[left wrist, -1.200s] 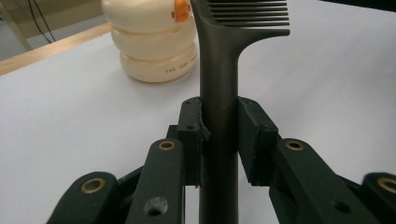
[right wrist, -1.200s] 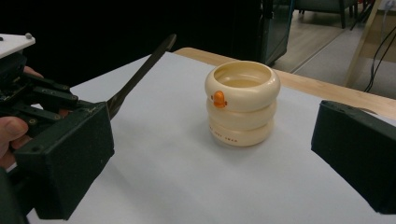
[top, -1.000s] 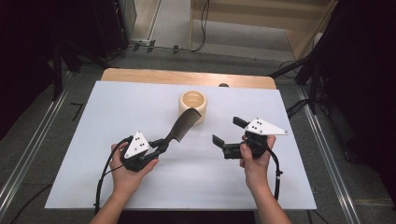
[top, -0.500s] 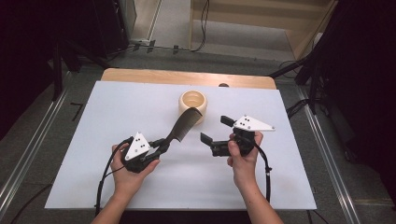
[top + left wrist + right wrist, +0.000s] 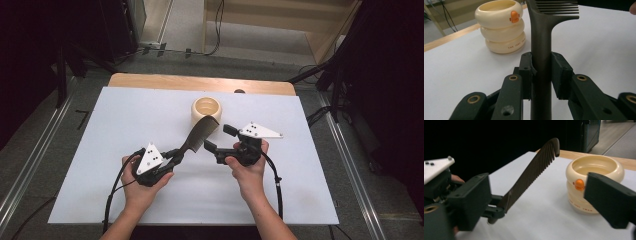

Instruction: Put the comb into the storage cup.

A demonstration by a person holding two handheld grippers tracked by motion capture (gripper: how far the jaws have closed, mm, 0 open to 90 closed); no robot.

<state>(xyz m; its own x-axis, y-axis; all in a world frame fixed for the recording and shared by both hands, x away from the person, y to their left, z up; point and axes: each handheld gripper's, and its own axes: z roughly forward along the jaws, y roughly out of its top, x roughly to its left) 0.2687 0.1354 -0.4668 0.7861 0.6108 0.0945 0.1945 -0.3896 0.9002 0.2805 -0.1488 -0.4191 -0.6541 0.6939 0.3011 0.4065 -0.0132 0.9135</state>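
White tabletop (image 5: 125, 115), cream ringed cup (image 5: 206, 110) near far edge. Left claw (image 5: 172, 158) pinching dark comb (image 5: 200, 136) by handle, teeth end raised beside cup. Right claw (image 5: 216, 138) spread, jaws just been closing, nothing between them, just beside comb.

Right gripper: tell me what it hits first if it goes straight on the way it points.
Probably the comb. The right gripper points left across the table, open jaws either side of the comb held up by the left gripper. The cup sits off to one side. Depth is unclear.
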